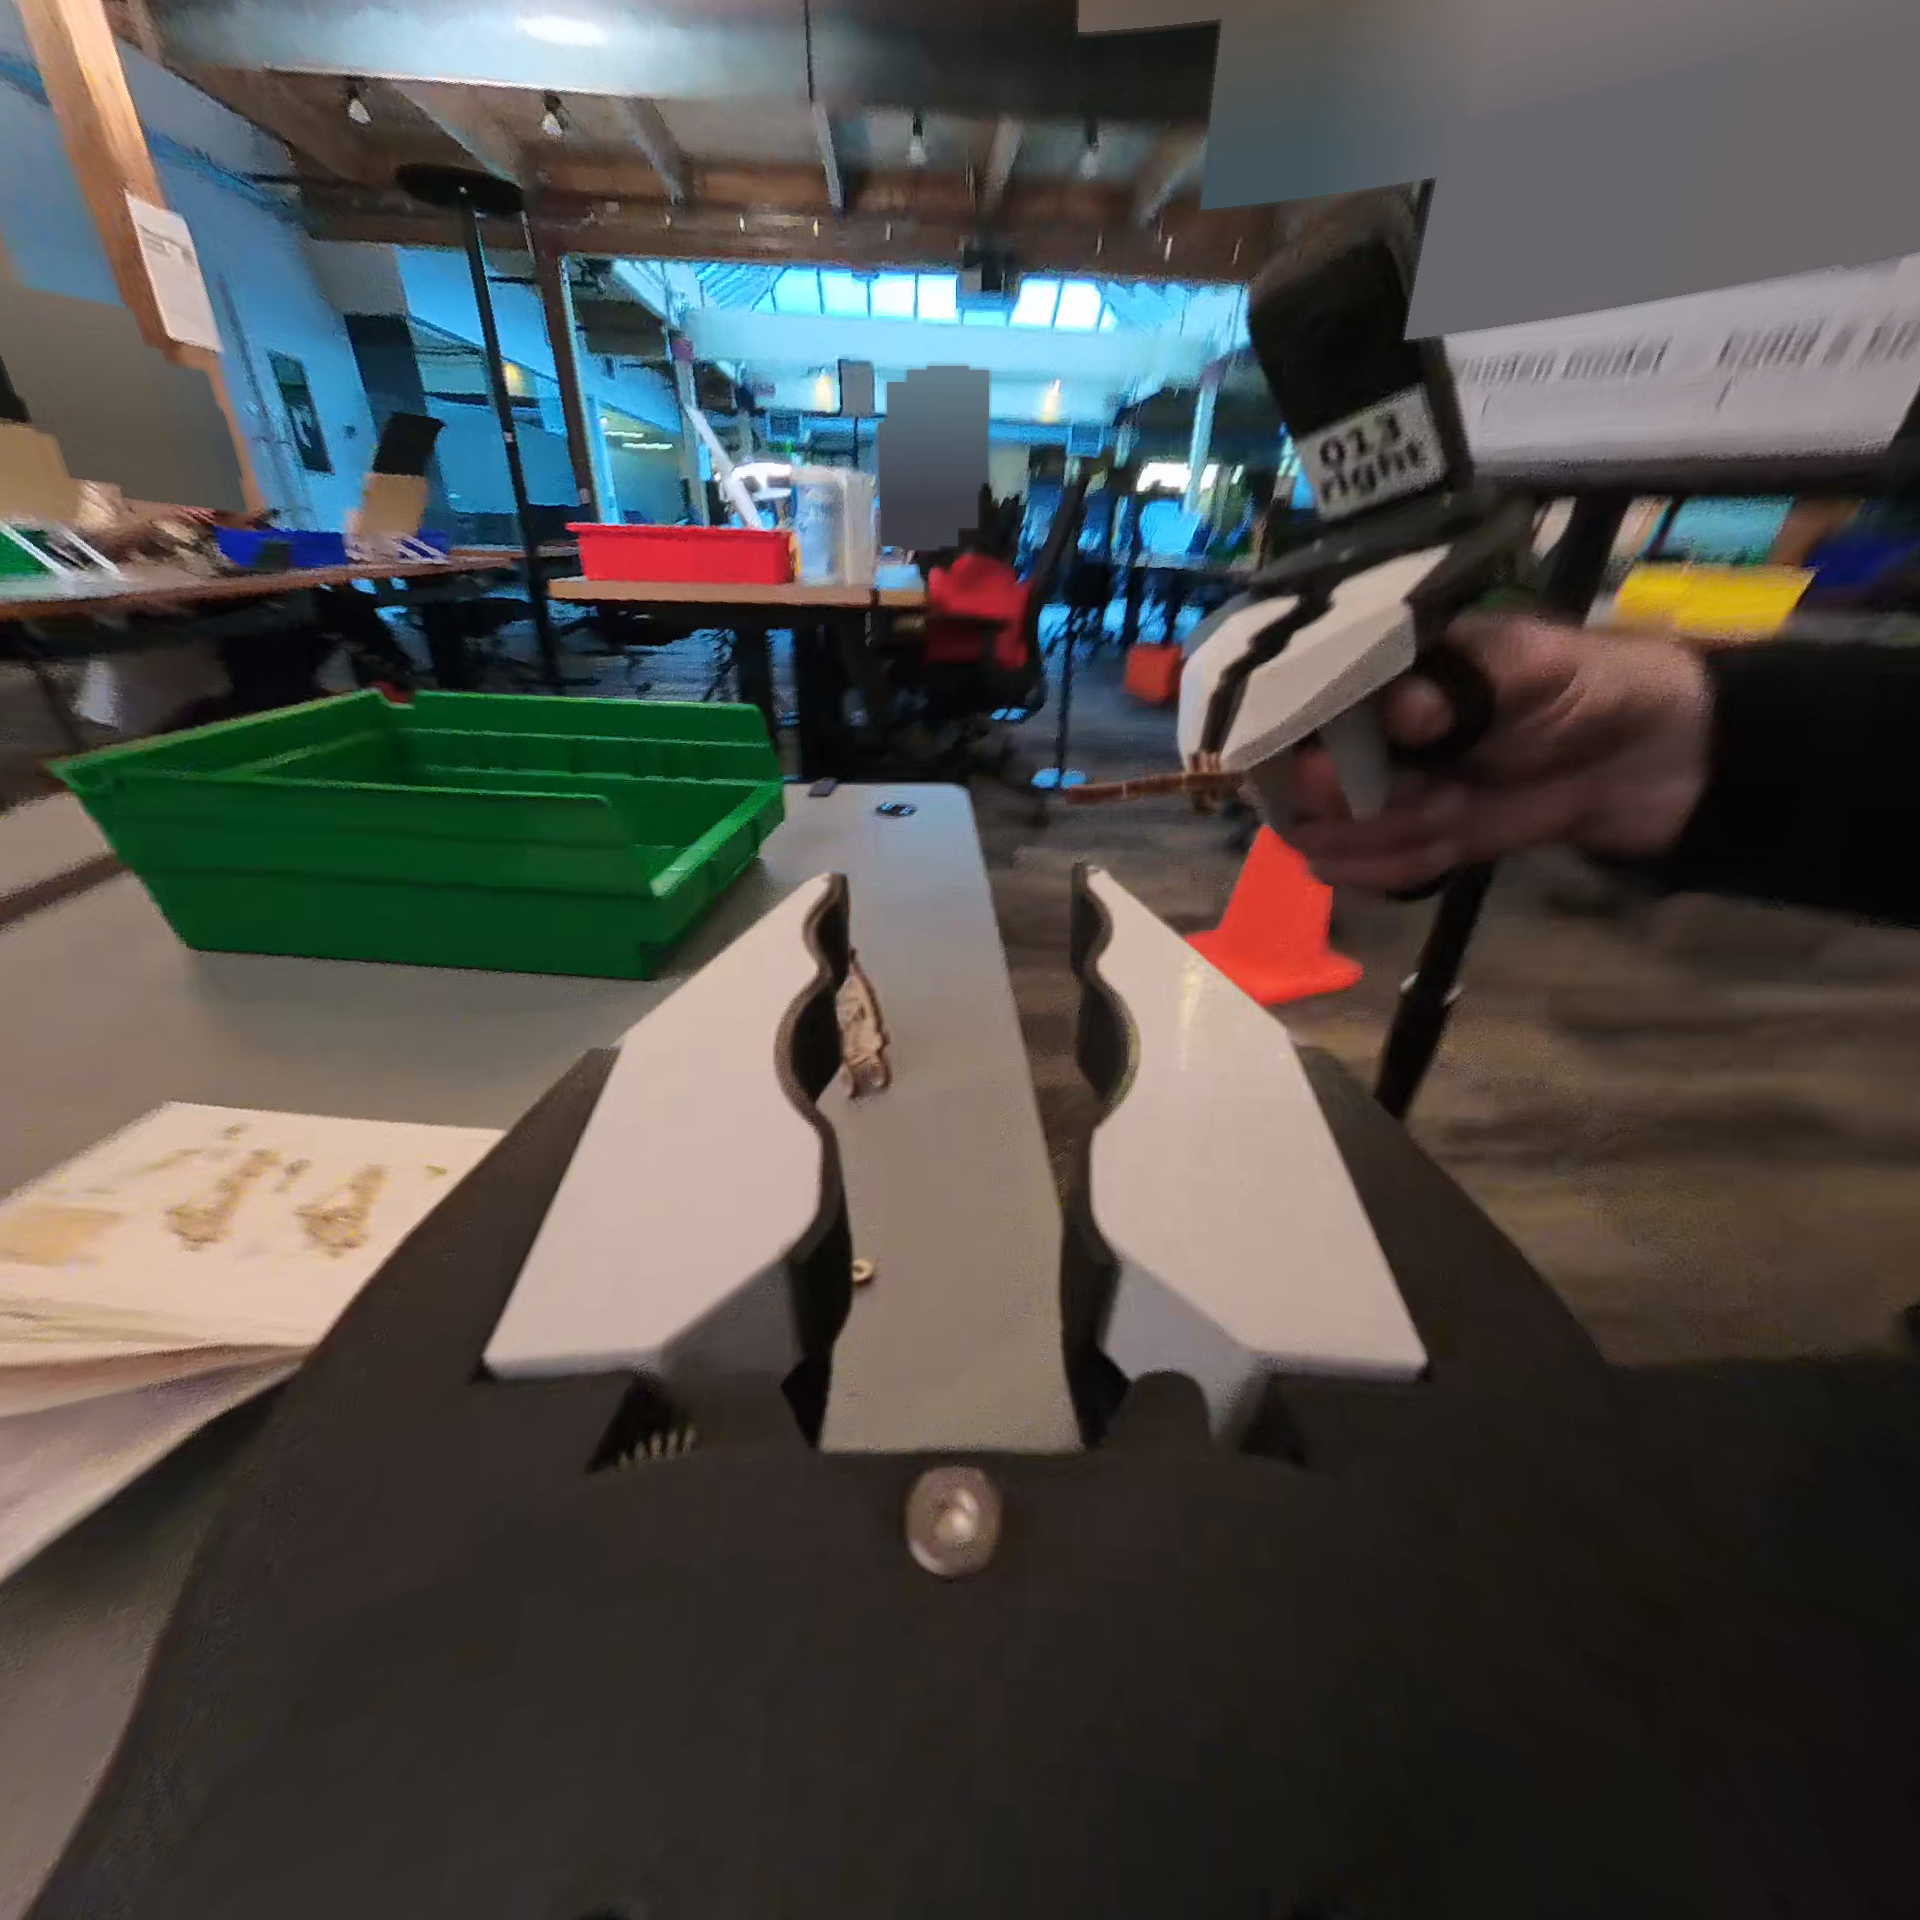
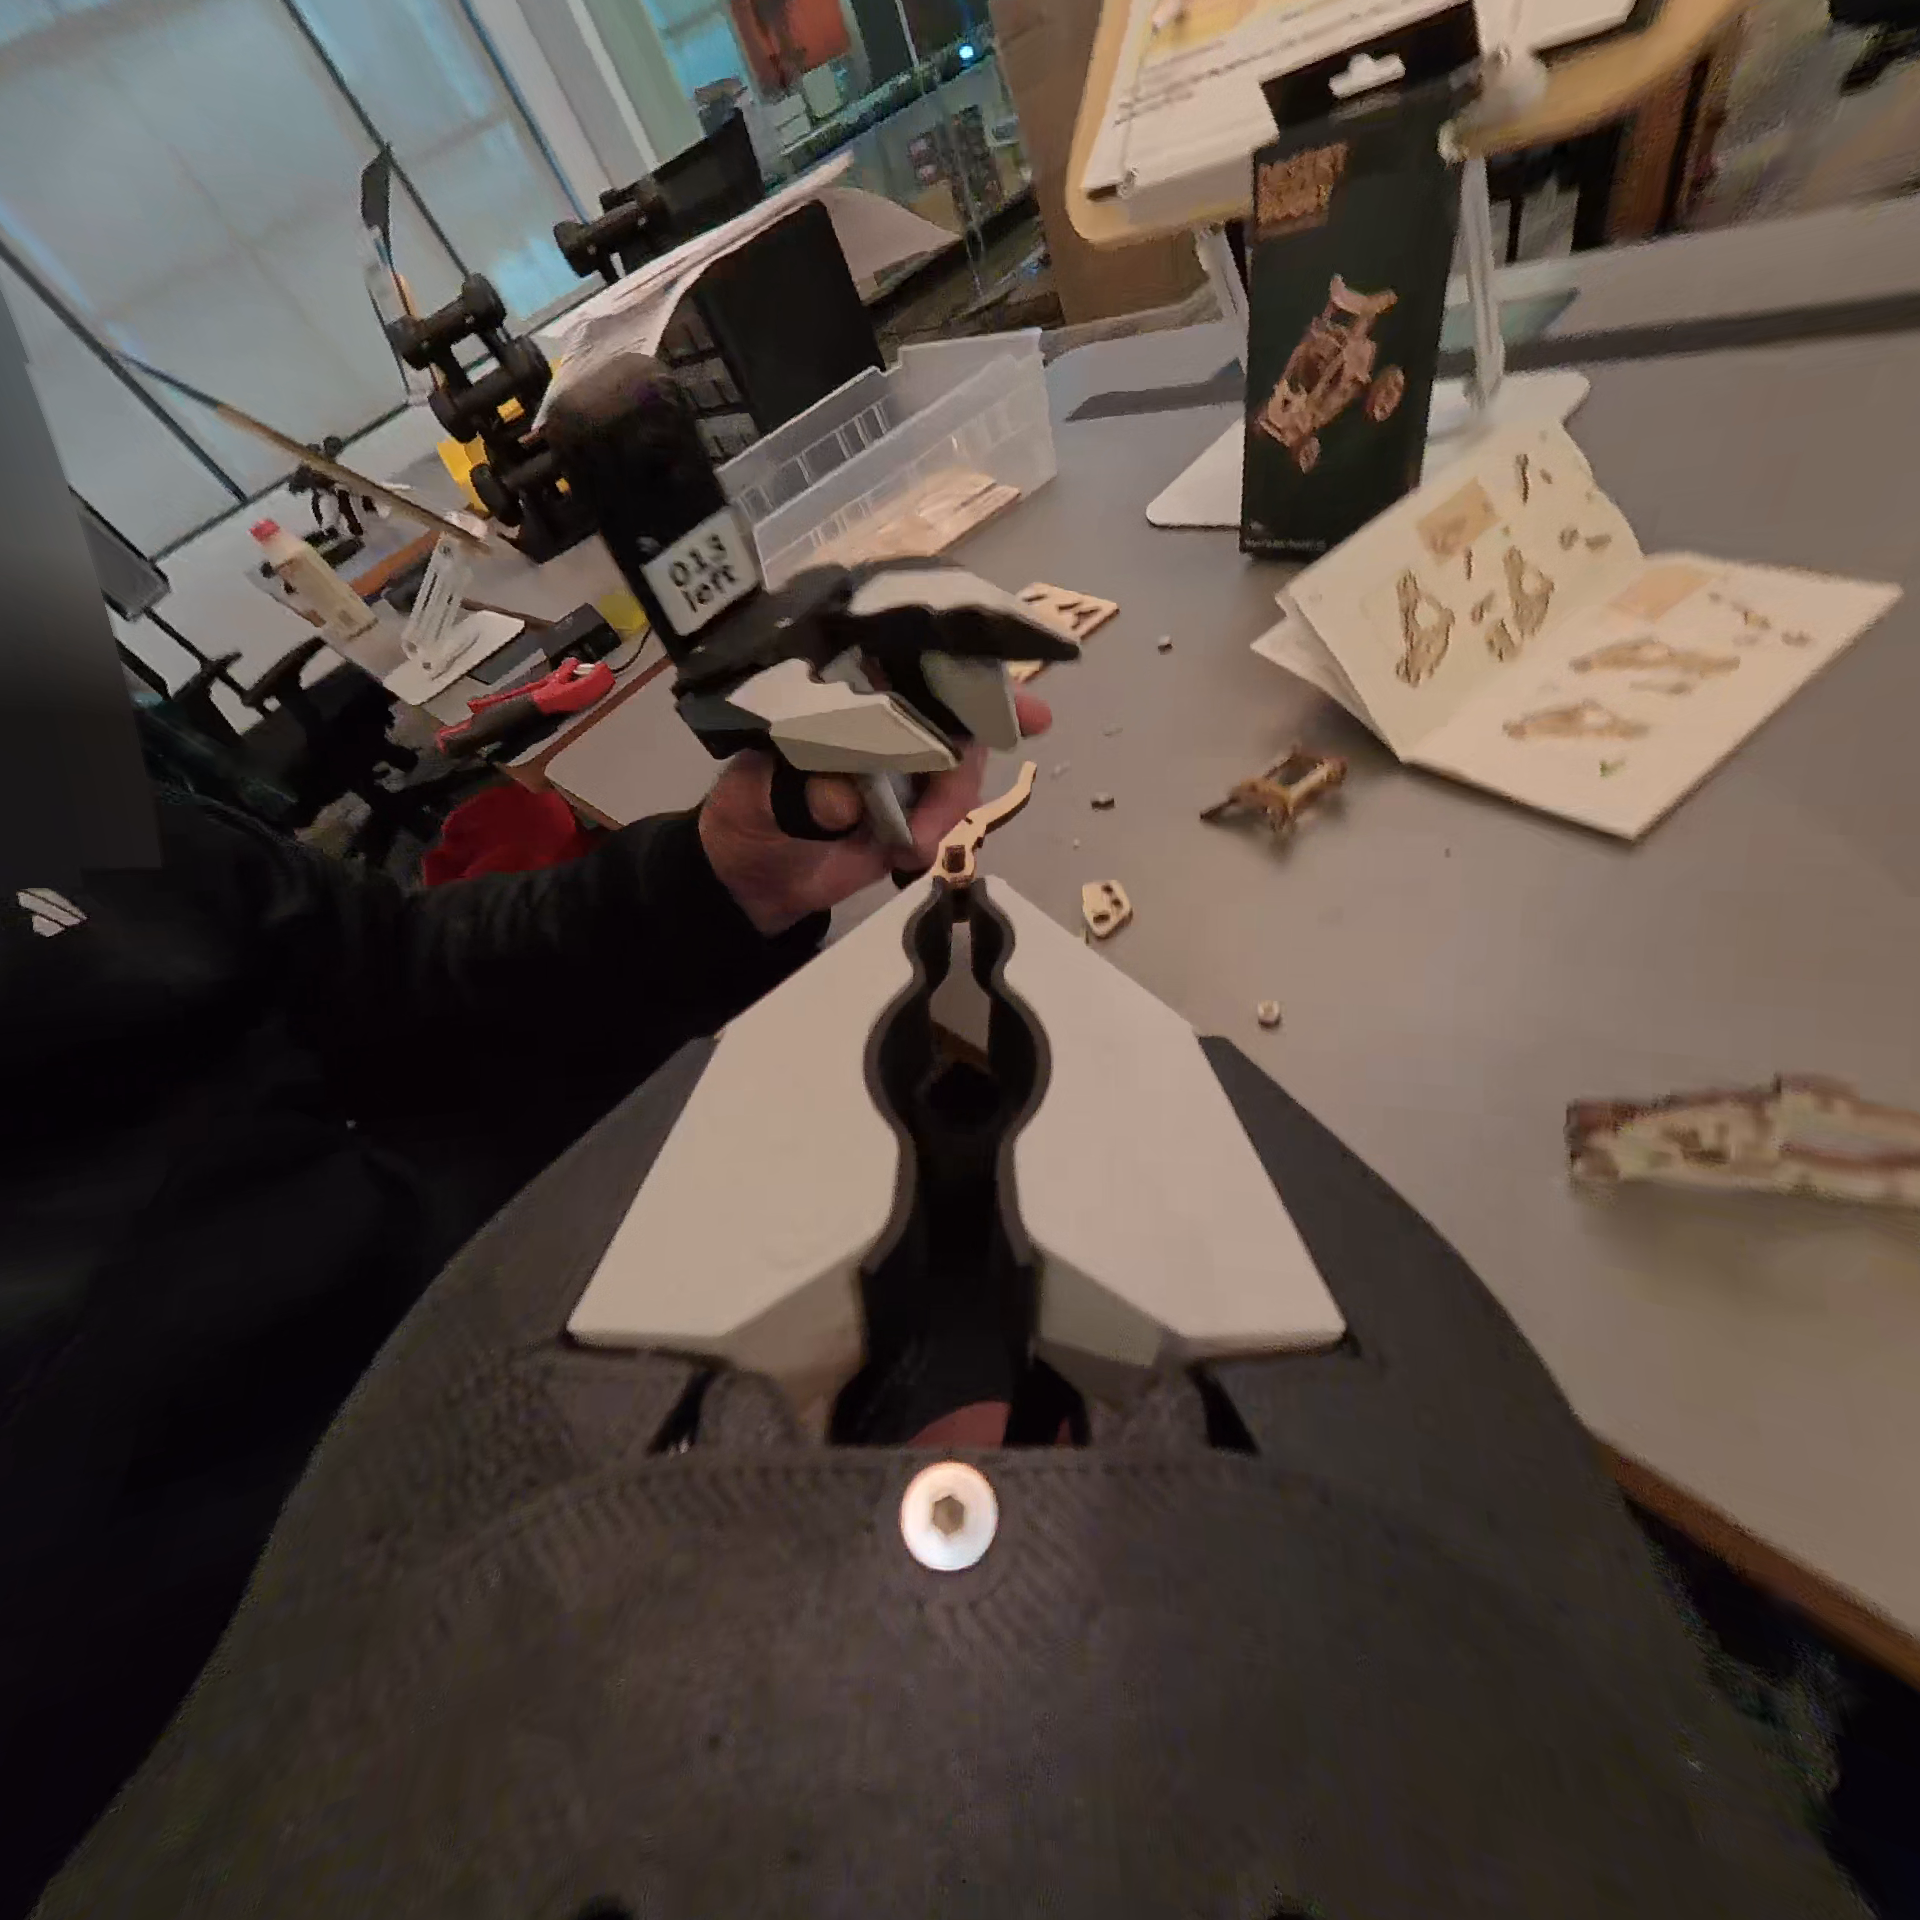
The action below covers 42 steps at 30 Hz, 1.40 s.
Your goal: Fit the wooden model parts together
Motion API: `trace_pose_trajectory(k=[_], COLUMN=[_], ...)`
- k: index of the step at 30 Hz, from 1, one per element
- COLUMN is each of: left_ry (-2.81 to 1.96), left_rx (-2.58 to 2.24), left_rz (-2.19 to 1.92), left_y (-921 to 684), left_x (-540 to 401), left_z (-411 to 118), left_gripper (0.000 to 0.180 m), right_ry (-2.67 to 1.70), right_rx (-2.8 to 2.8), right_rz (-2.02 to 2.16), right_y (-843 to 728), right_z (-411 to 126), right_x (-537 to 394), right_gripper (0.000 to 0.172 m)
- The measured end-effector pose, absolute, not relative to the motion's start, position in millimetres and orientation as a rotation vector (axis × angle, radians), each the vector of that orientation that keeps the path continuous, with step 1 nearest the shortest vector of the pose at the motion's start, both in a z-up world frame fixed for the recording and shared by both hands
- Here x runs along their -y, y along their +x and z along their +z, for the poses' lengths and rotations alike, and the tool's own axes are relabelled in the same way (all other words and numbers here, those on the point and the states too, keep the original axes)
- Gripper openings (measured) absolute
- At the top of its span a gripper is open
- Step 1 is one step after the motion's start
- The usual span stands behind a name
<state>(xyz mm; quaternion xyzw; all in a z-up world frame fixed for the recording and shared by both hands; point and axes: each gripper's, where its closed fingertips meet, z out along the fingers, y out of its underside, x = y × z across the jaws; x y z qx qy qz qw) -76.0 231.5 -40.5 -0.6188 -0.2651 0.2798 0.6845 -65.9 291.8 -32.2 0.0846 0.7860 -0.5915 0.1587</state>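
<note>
Two hand-held grippers: left (image 1: 961, 914) gapes wide, right (image 2: 961, 899) pinches one wooden lever (image 2: 987, 826)

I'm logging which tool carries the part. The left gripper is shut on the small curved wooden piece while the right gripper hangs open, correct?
Reversed. The right gripper is shut on the curved wooden piece; the left gripper stands open, as both wrist views show.

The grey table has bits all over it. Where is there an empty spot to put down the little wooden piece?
Bare grey table lies between the open booklet and the long wooden model part. Another bare strip runs beside the green bin. It is crowded near the small wooden assembly, with loose wooden bits scattered just ahead of the right claw.
</note>
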Motion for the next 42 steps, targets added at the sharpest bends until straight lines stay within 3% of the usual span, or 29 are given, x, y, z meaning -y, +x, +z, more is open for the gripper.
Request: trace_pose_trajectory(k=[6,16,29,34,42], left_ry=[-1.652,-1.948,-2.064,-2.092,-2.105], left_rx=[0.463,0.257,0.161,0.139,0.162], left_rz=[0.881,0.905,0.945,1.011,1.050], left_y=[-79,-96,-104,-104,-101], left_x=[-260,-305,-317,-313,-298], left_z=[-52,-96,-119,-123,-125], left_gripper=[0.041,0.041,0.020,0.003,0.001], right_ry=[0.372,0.295,0.178,0.186,0.201], right_rx=[-2.147,-2.021,-1.913,-1.870,-1.842], right_rz=[-1.588,-1.389,-1.196,-1.177,-1.172], right_y=[-74,-91,-98,-97,-96], right_z=[-59,-91,-109,-111,-108], right_x=[-317,-322,-321,-313,-296], right_gripper=[0.000,0.000,0.000,0.000,0.000])
